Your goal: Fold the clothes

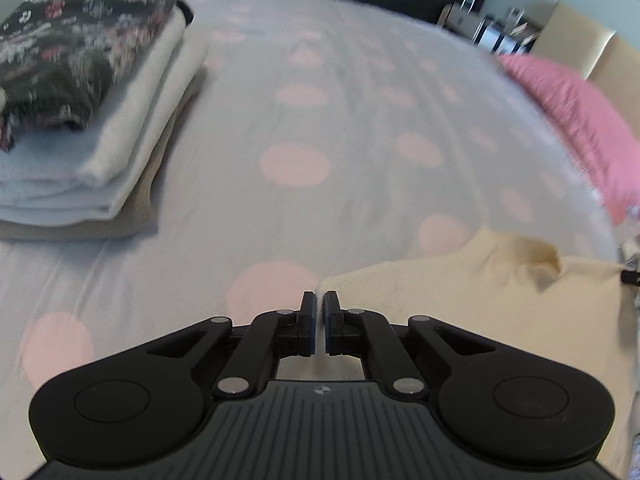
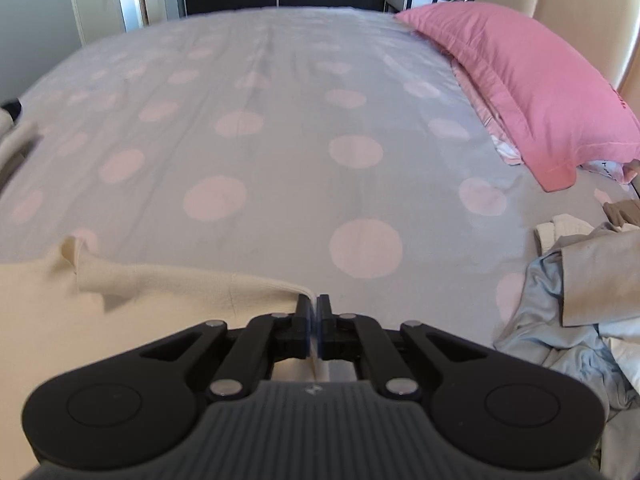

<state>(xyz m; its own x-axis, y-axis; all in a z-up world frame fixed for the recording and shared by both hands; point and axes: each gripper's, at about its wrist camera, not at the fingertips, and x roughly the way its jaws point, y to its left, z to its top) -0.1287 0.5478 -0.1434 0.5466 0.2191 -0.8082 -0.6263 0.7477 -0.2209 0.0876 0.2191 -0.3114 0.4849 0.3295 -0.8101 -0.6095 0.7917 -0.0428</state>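
A cream knitted top (image 1: 460, 292) with a high collar lies stretched across the near part of the bed. My left gripper (image 1: 319, 300) is shut on its left shoulder corner. In the right wrist view the same top (image 2: 152, 292) runs off to the left, and my right gripper (image 2: 314, 304) is shut on its right shoulder corner. The collar (image 2: 74, 256) stands up between the two grips. The lower part of the top is hidden under the grippers.
The bed has a grey sheet with pink dots (image 2: 280, 140). A stack of folded clothes (image 1: 80, 112) sits at the far left. A pink pillow (image 2: 528, 80) lies at the right. A heap of unfolded clothes (image 2: 580, 300) lies at the near right.
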